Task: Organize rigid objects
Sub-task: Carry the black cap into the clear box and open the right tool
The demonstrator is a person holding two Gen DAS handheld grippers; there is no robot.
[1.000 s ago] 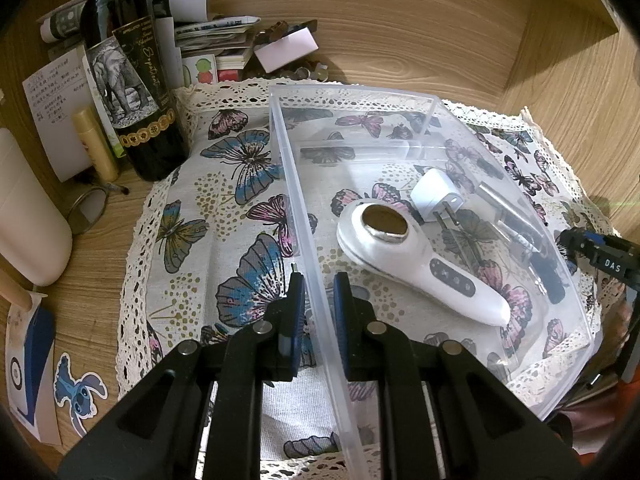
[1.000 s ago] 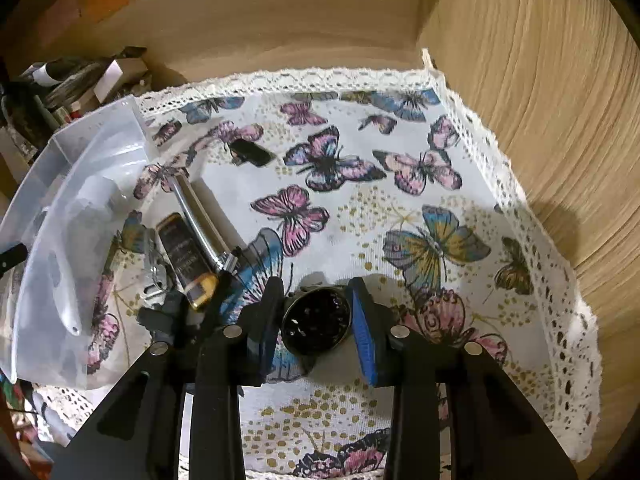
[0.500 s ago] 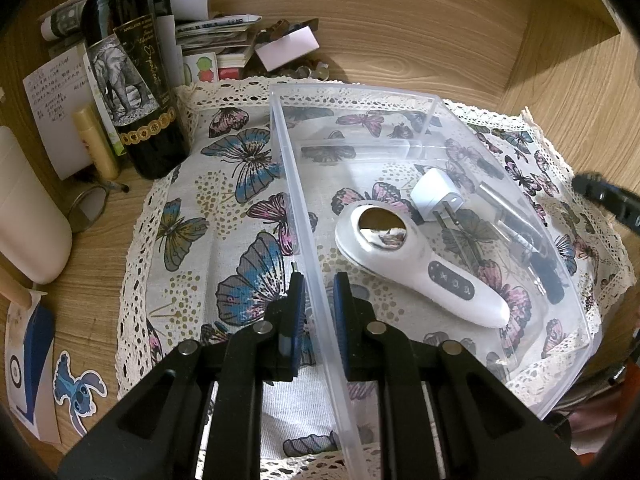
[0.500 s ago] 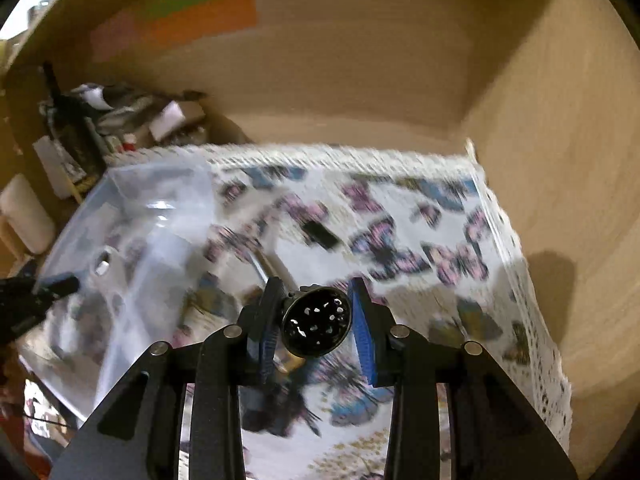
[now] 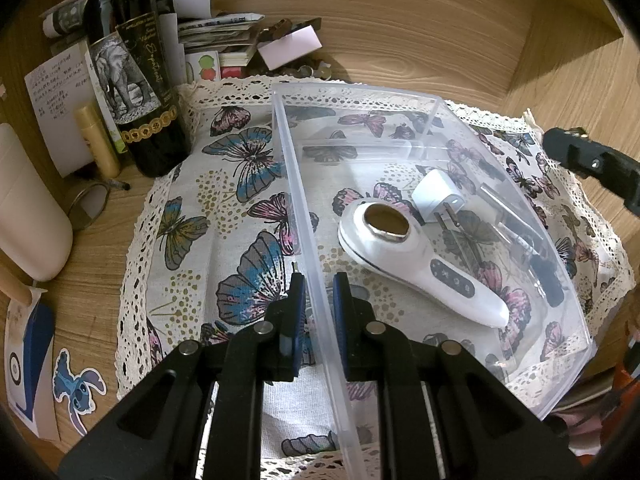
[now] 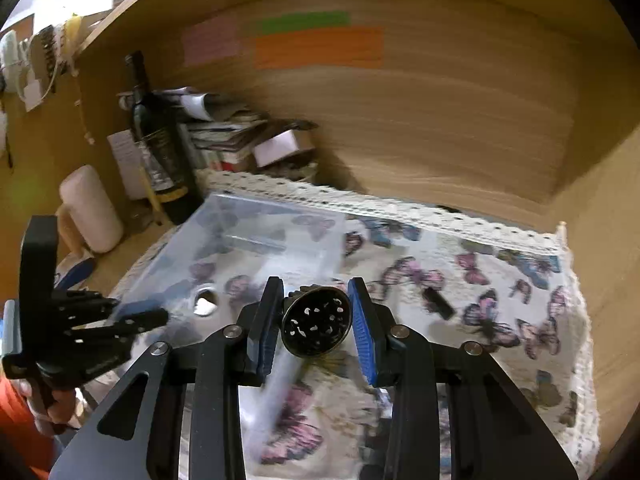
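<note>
Wooden alcove, butterfly cloth (image 5: 224, 216) covering desk. Left gripper (image 5: 318, 312) clenching near wall of clear bin (image 5: 560, 380), one finger inside, one outside. Ahead and right of it, inside bin: white handheld device (image 5: 416, 264), white plug (image 5: 436, 194) touching its head. Wine bottle (image 5: 136, 92) standing far ahead-left. Right gripper (image 6: 316, 320) grasping dark round perforated disc (image 6: 316, 326), hanging above cloth, bin ahead-left of it.

Wood-grain desk alcove (image 5: 400, 40), orange sticky note (image 6: 320, 46) on back wall; warm, perhaps lamp light.
</note>
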